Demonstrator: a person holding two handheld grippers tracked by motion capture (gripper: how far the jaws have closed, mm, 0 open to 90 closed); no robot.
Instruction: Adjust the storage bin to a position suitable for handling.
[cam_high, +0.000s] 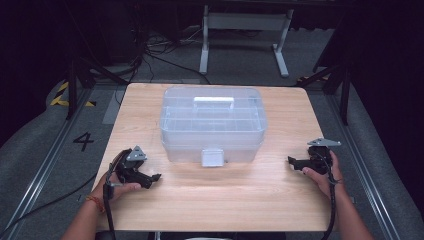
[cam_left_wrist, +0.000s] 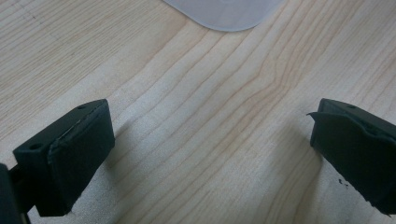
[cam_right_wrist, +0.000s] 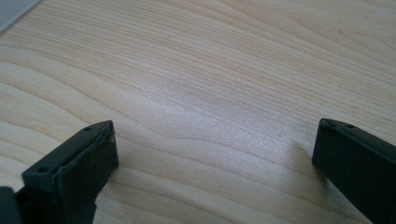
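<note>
A clear plastic box (cam_high: 212, 122) sits in the middle of the wooden table (cam_high: 215, 200), a little toward the far edge, lid down, with a white handle (cam_high: 214, 102) lying flat on top and a latch (cam_high: 212, 156) hanging on its near face. Down at the near left, the left gripper (cam_high: 150, 179) rests low over the table in the person's left hand (cam_high: 117, 186), jaws pointing right toward the space in front of the box, well apart from it. In the left gripper view the two black jaws stand wide apart with nothing but bare wood between them, and a rounded corner of the box (cam_left_wrist: 224, 14) peeks in at the top. Over on the near right, the right gripper (cam_high: 295, 162) sits in the right hand (cam_high: 322, 175), jaws pointing left toward the box, also well short of it. The right gripper view shows those jaws spread wide as well, gripping nothing, wood grain running between them
</note>
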